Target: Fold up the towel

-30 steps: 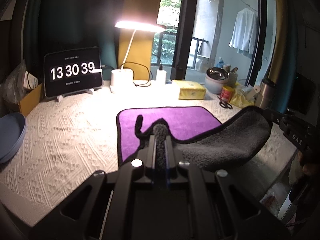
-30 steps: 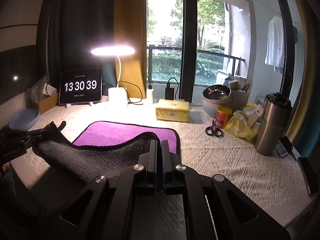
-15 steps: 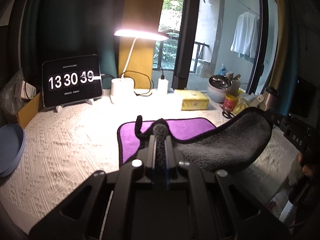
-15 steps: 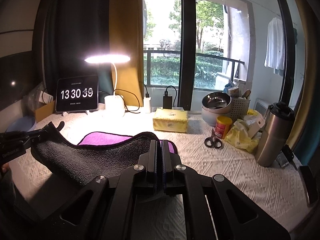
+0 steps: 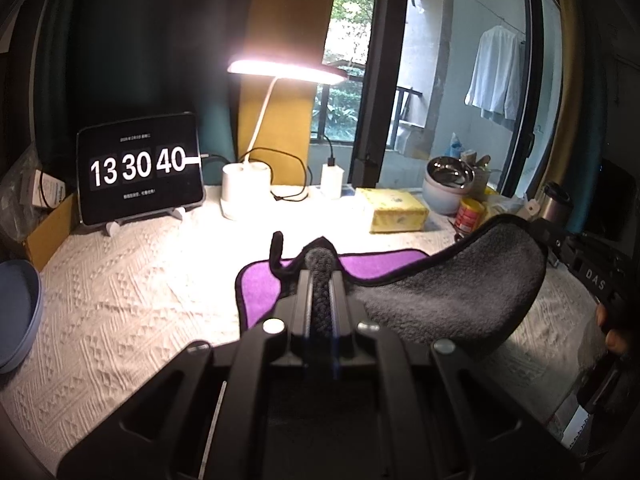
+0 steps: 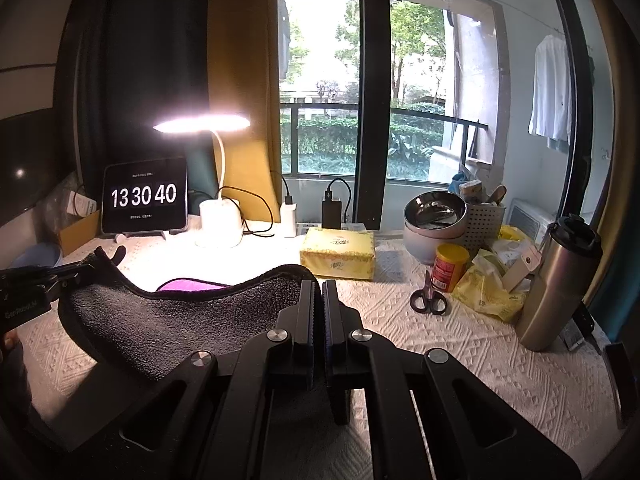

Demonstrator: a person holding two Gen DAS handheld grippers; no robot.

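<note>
The towel [image 5: 452, 300] is purple on top and dark grey underneath, with a black edge. Its far part lies flat on the white tablecloth [image 5: 120, 288]. Its near edge is lifted and sags between the two grippers, grey side toward me. My left gripper [image 5: 320, 276] is shut on the near left corner. My right gripper [image 6: 319, 288] is shut on the near right corner, and it also shows at the right of the left wrist view [image 5: 576, 256]. In the right wrist view the towel [image 6: 168, 320] hangs across to the left gripper [image 6: 68, 276].
At the back stand a tablet clock [image 5: 138, 172], a lit desk lamp [image 5: 246, 190] and a yellow tissue pack [image 6: 338, 254]. Scissors [image 6: 428, 300], a red can [image 6: 450, 268], bowls [image 6: 434, 220] and a steel flask [image 6: 558, 284] are on the right. A blue plate [image 5: 16, 316] lies left.
Both grippers have risen with the towel's near edge and carried it toward the back. Less of the purple side shows now. The clock went from 13:30:39 to 13:30:40.
</note>
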